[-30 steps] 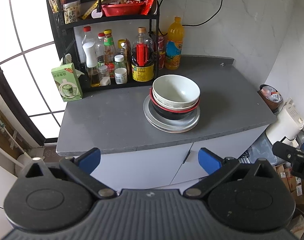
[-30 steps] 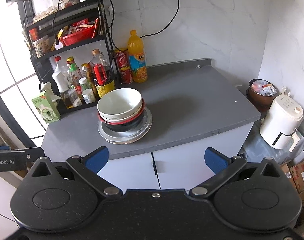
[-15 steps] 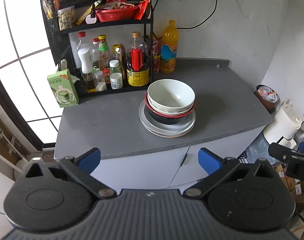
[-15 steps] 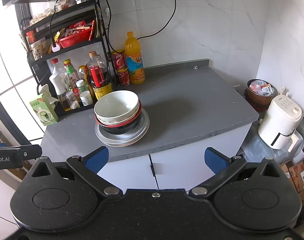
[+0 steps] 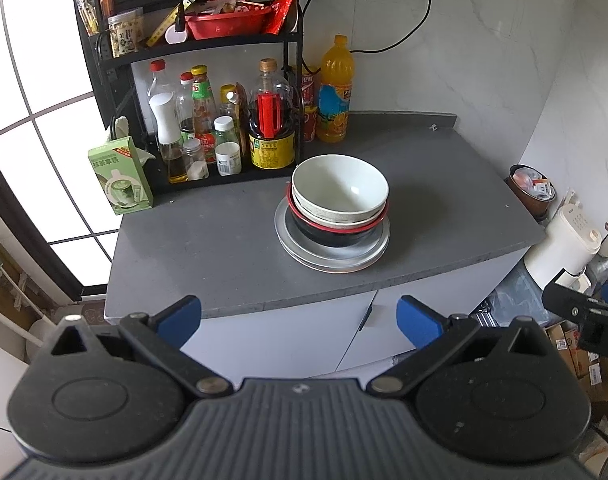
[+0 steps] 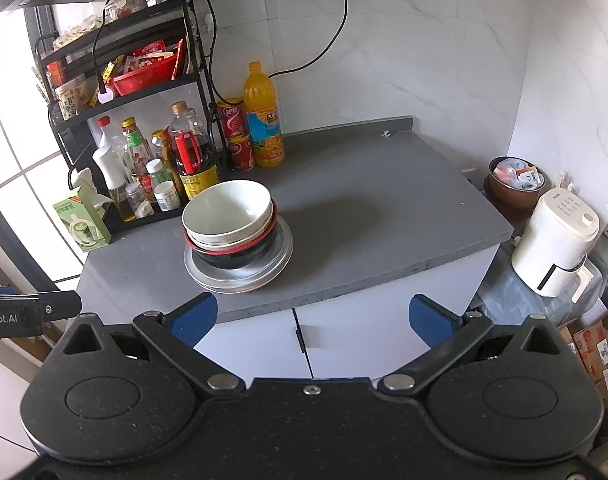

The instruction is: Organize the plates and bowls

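One stack of dishes stands on the grey counter (image 5: 207, 248). A white bowl (image 5: 340, 186) (image 6: 225, 210) tops it, nested in a black bowl with a red rim (image 5: 332, 234) (image 6: 239, 254). Under them lie silver plates (image 5: 304, 248) (image 6: 271, 272). My left gripper (image 5: 299, 318) is open and empty, held in front of the counter's edge, well short of the stack. My right gripper (image 6: 310, 314) is also open and empty, off the counter's front edge, with the stack ahead to its left.
A black rack (image 5: 183, 80) of bottles and jars stands at the back left, with an orange drink bottle (image 5: 335, 92) and red cans (image 6: 235, 136) beside it. A green tissue box (image 5: 121, 176) sits at the left. A white appliance (image 6: 556, 240) stands right of the cabinet.
Both grippers have drawn back slightly and risen, so the counter and stack sit a little smaller and lower in view. The dishes have not moved.
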The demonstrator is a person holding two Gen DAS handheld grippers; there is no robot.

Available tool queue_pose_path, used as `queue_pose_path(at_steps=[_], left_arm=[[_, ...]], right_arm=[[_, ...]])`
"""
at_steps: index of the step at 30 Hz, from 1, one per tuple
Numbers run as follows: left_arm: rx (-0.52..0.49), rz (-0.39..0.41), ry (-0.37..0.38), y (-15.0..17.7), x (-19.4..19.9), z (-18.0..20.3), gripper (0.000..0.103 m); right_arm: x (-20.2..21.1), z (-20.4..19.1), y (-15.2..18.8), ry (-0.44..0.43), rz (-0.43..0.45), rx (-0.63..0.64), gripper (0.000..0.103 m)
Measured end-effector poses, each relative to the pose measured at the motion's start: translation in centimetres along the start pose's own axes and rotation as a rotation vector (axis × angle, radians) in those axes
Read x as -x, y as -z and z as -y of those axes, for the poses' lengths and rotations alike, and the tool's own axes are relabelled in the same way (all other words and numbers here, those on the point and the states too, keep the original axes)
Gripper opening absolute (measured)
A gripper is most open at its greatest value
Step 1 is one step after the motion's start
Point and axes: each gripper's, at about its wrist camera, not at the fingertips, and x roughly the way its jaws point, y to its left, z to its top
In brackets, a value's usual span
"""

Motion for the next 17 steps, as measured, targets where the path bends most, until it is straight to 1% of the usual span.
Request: queue_pose_path(at_steps=[13, 17], left_arm=[[-0.008, -0.011, 0.001, -0.36, -0.82, -0.06, 0.103], [-0.014, -0.021, 0.012, -0.46, -1.03, 0.06, 0.103]], right_arm=[[-0.31, -0.1, 0.19, 0.005, -0.011, 0.005, 0.103], [-0.48, -0.02, 0.15, 0.004, -0.016, 0.003, 0.103]])
